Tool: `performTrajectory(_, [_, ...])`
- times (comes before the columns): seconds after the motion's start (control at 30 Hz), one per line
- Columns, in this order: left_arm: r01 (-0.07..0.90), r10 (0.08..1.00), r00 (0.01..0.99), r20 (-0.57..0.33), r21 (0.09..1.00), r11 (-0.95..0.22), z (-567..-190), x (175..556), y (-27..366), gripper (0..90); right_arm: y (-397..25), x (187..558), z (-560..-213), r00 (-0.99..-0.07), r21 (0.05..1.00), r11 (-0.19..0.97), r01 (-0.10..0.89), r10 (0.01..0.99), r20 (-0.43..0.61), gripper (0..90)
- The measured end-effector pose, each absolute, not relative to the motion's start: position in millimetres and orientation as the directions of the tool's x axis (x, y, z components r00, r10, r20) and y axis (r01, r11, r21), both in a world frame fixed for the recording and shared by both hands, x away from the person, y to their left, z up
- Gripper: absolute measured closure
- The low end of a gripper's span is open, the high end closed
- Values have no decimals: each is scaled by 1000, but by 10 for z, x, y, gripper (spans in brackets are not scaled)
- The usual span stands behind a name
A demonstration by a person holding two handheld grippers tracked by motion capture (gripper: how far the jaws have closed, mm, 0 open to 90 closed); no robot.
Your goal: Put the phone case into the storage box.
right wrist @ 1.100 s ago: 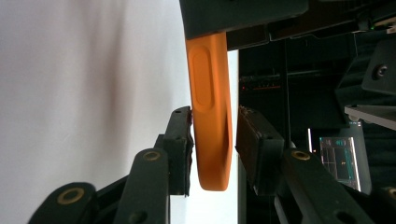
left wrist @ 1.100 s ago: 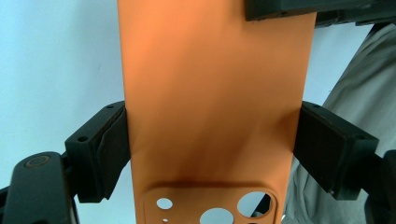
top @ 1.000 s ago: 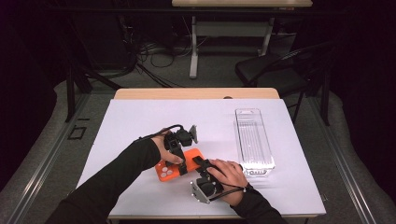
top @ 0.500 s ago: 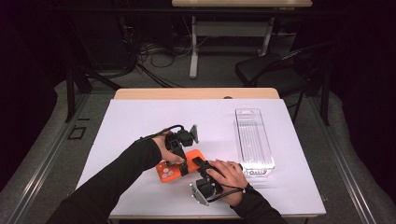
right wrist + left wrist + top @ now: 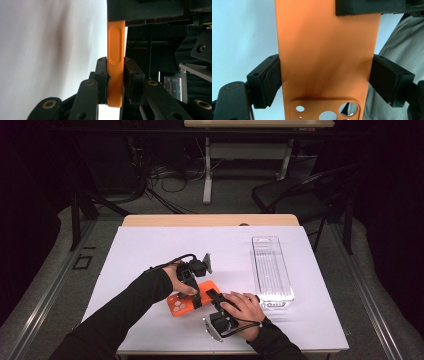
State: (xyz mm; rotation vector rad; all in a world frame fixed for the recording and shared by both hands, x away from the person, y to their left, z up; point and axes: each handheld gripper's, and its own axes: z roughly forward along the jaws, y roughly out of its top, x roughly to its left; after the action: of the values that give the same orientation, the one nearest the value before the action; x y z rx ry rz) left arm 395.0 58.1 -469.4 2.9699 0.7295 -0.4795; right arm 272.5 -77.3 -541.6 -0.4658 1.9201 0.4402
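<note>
Dark room, black chair [image 5: 295, 195] behind white surface [image 5: 150, 250]. Orange phone case [image 5: 192, 298] is held near front edge, clamped by left claw [image 5: 196, 299] and right claw [image 5: 214, 296]. Clear tray [image 5: 271, 270] at right.

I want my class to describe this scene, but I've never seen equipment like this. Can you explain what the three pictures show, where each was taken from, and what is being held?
There is no robot here: a person at a table holds a two-jawed tool in each hand. The high view looks down from above. The left hand-held gripper and the right hand-held gripper meet at an orange phone case on the white table cover. A clear plastic box lies to the right, apart from them. The other two pictures come from cameras riding on the tools. In the left gripper view the black pads sit against the case's long sides, near its camera cutouts. In the right gripper view the jaws are shut across the case's thin edge.
</note>
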Motion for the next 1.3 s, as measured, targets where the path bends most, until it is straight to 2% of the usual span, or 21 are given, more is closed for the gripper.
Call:
performTrajectory(0.83, [490,464,811,-355,-19,-872,-4734,3997,614,160,-786,2744,-5427,-362,91,855,-510,-118,-925,789])
performTrajectory(1.3, [497,466,812,-351,-5,-868,-4715,3996,625,158,-794,2746,-5445,-335,88,857,-508,-102,-937,798])
